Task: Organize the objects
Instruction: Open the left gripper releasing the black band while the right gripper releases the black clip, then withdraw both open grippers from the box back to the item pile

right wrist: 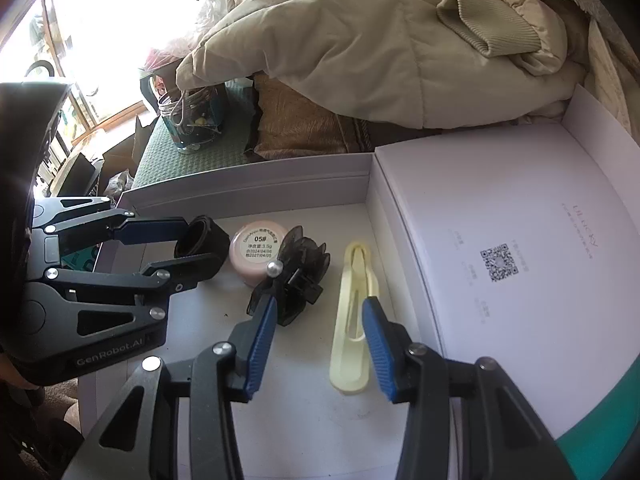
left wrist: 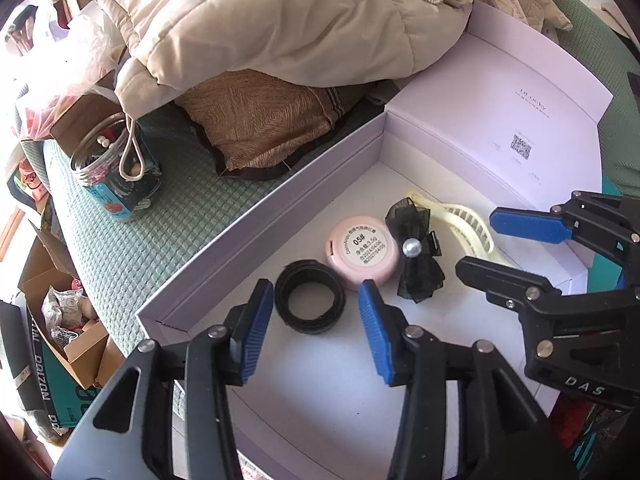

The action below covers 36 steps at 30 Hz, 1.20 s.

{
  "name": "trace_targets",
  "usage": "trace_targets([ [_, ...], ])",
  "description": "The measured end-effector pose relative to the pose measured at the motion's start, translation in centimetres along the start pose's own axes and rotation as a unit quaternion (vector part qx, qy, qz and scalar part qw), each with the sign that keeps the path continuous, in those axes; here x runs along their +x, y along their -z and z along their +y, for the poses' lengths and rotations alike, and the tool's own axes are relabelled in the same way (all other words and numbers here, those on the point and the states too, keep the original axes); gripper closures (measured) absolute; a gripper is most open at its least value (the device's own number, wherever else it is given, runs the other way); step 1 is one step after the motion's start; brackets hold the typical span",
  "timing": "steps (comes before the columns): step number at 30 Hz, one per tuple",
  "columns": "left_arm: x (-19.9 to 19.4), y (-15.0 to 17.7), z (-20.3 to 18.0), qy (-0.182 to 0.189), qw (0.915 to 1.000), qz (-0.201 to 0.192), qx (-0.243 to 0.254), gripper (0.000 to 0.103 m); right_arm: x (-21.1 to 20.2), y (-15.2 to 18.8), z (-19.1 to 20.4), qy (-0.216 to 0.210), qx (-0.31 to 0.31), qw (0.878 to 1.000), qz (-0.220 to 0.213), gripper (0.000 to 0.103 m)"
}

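- We take the white box (right wrist: pixel 248 184) as our landmark. Four small things lie on its floor in a row: ring (left wrist: pixel 310 297), pink tin (left wrist: pixel 363 252), black bow clip (left wrist: pixel 418 256), yellow clip (right wrist: pixel 352 320).
- Left gripper (left wrist: pixel 316 322): jaws spread, nothing held. In the right view its fingers sit on either side of the ring at the row's left end — whether they touch it, we cannot tell.
- Right gripper (right wrist: pixel 320 338): jaws apart, empty, straddling the near end of the yellow clip, close to the box's raised inner panel (right wrist: pixel 520 240).
- Judgement: the sorting looks well along — all four items inside the box, roughly lined up.
- Left to do, possibly: the jar (left wrist: pixel 116 176) of oddments stands outside the box on the green mat (left wrist: pixel 132 248), beyond its far wall.
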State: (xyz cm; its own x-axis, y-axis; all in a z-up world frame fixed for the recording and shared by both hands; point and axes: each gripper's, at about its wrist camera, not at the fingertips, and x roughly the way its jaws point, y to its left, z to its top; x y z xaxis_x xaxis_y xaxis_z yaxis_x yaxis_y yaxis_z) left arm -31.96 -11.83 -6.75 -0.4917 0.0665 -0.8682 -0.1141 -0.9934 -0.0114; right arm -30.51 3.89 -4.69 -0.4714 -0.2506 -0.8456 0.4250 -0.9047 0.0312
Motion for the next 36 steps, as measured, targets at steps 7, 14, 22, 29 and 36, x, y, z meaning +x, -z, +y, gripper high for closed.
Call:
trace_targets([
  [7,-2.0,0.0,0.3,-0.014,0.9999,-0.008,-0.003,0.058,-1.6,0.1,-0.1,0.001,0.001,1.0,-0.011,0.058],
  [14,-5.3,0.2,0.1,-0.014,0.9995,-0.025,-0.012,0.058,-3.9,0.3,0.1,0.003,0.002,1.0,-0.029,0.058],
  [22,-9.9,1.0,-0.9,-0.023,0.9985,-0.045,-0.019,0.058,-7.0,0.7,0.7,0.005,-0.003,0.999,-0.05,0.058],
  [29,-13.7,1.7,-1.8,-0.028,0.9971,-0.066,-0.025,0.058,-10.1,1.5,1.1,0.006,-0.002,0.998,-0.069,0.058],
  [36,-17.0,3.0,-3.0,-0.034,0.9959,-0.08,-0.022,0.057,-13.1,2.7,1.4,0.012,-0.001,0.996,-0.088,0.058],
])
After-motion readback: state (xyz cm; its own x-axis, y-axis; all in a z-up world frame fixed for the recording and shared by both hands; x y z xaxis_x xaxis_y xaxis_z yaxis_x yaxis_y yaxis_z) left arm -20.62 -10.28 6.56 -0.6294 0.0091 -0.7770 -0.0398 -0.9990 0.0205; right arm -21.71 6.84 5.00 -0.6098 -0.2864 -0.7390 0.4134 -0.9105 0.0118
